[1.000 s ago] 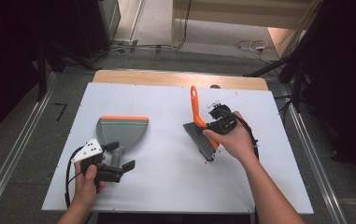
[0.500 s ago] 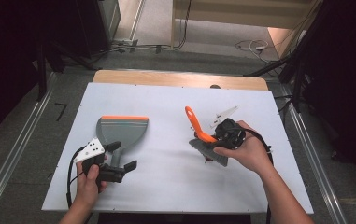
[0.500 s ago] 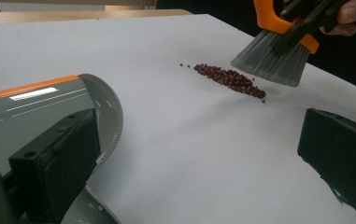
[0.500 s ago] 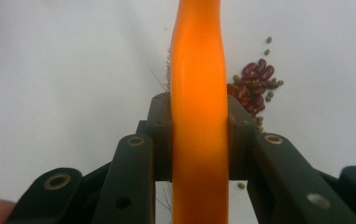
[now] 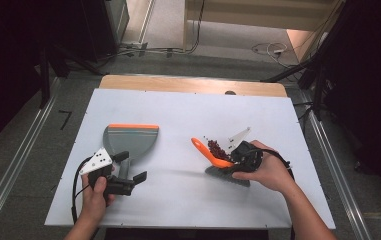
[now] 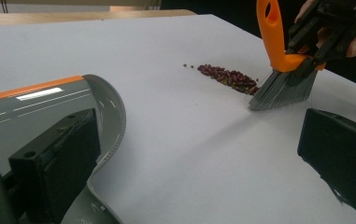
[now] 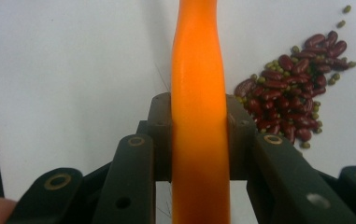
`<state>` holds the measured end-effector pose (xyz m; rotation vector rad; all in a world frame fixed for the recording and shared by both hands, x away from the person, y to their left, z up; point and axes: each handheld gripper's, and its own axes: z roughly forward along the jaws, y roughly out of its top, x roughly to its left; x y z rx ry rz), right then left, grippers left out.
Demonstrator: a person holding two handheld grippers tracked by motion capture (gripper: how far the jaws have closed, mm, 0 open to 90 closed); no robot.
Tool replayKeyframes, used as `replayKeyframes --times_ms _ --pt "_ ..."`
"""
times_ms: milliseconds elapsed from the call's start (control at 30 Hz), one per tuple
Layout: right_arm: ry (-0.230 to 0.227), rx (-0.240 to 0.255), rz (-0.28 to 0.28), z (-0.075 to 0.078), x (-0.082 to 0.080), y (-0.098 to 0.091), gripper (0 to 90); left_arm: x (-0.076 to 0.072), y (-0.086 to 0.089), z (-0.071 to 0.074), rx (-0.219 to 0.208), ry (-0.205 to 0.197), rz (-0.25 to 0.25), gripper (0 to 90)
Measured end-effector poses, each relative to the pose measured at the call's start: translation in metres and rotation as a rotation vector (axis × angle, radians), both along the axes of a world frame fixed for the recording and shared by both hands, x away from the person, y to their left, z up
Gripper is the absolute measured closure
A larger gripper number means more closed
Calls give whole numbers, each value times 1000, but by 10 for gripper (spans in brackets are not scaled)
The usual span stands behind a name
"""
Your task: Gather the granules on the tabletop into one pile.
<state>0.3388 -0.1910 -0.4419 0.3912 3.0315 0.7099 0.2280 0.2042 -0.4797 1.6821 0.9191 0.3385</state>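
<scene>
Orange-handled brush [image 5: 212, 156], clamped in right gripper [image 5: 245, 156], has tipped lower, bristles beside beans [image 5: 219, 148]. Dustpan [image 5: 130, 139] holds nothing; left gripper [image 5: 128, 167] jaws apart.

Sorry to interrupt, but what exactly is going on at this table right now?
A person is sweeping up spilled beans on the white table. The right gripper is shut on the orange handle of a brush, whose bristles rest on the table beside the pile. The left gripper, jaws open, sits by the grey dustpan, which lies apart from the beans.
</scene>
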Motion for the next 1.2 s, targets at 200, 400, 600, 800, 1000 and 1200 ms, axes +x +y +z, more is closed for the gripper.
replayKeyframes --times_ms 200,400,600,800,1000,1200 --pt "-32 -13 56 -2 17 7 683 0 0 0 3 1 5 0" --pt "-22 -2 58 -3 32 7 681 1 1 0 8 2 8 0" --pt "-21 -8 68 -3 41 11 680 1 1 -1 11 1 0 0" --pt "-33 -4 85 -4 50 15 679 1 1 0 9 -3 0 0" --pt "-32 5 86 -4 57 16 678 1 0 0 10 -2 0 0" --pt "-38 18 78 -5 64 18 677 1 -1 -1 17 -1 0 0"
